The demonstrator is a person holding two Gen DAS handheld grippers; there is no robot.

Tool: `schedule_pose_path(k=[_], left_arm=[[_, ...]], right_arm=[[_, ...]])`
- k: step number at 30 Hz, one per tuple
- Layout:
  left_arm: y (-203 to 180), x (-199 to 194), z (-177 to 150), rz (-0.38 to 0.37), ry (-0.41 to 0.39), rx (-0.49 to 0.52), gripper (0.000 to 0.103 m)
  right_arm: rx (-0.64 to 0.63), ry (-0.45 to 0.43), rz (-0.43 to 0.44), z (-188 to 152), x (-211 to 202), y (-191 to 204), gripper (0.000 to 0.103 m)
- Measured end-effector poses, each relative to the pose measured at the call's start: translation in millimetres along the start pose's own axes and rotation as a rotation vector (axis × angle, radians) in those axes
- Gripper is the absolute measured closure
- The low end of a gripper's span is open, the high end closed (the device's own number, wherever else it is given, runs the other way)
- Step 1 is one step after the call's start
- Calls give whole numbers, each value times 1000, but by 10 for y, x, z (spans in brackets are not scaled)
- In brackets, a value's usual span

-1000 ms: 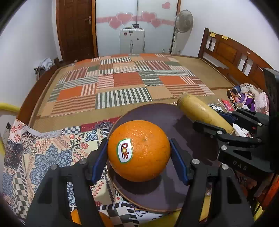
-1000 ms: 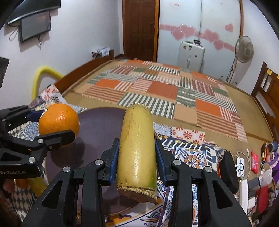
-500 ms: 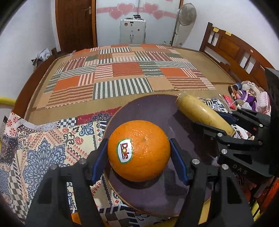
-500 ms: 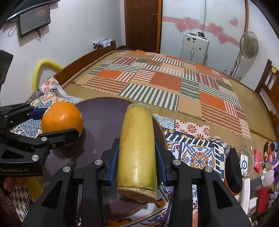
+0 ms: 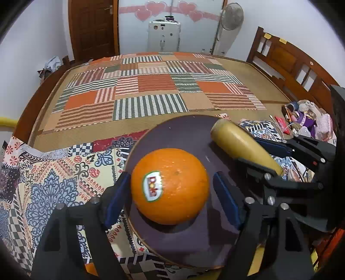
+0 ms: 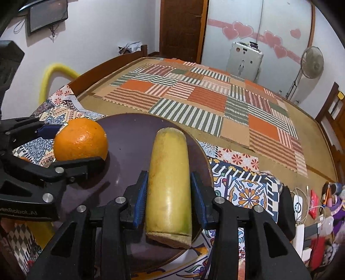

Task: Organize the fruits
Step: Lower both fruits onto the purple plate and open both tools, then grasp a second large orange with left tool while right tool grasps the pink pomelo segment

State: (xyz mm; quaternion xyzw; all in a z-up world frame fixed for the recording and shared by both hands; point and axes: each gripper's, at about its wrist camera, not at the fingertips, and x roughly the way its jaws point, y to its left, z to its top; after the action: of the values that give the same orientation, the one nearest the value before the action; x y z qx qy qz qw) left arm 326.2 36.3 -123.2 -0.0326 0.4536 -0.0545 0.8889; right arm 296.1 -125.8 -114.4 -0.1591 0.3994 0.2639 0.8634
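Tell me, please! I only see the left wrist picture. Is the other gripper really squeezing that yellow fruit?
Observer: Yes. In the right wrist view, the right gripper's blue pads touch both sides of the yellow fruit.
Kid: Is its hidden end pointy?
Observer: No, it's cut flat and rough, with a greenish edge.
Kid: Anything on the wall over there?
Observer: A dark screen hangs high on the left.
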Motion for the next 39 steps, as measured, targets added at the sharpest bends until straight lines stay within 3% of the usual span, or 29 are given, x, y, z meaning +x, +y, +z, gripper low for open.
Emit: schedule_pose_path(k=[2,7,21,25,31,39], left_arm=[[-8,-53,-3,2,-17,9,24],[-20,-291,-53,24,-72,34,23],[51,-1302,-507,91,-261,54,16],[93,-1558,-701,99,-307,50,11],[175,-1711,-1021,95,-323,26,10],[302,-1541,-1351,134,-306,11,10]], right_arm=[[-8,-3,-6,-10,3,11,49],[-9,-39,-26,-44,-108,30,49],[52,-240,-56,-277,-1009,23,48],[77,-290,-56,-447,-1220,52,40],[97,-317,-64,-810,-1359,157,39],[134,-277,-119,-1157,-1265,67,39]])
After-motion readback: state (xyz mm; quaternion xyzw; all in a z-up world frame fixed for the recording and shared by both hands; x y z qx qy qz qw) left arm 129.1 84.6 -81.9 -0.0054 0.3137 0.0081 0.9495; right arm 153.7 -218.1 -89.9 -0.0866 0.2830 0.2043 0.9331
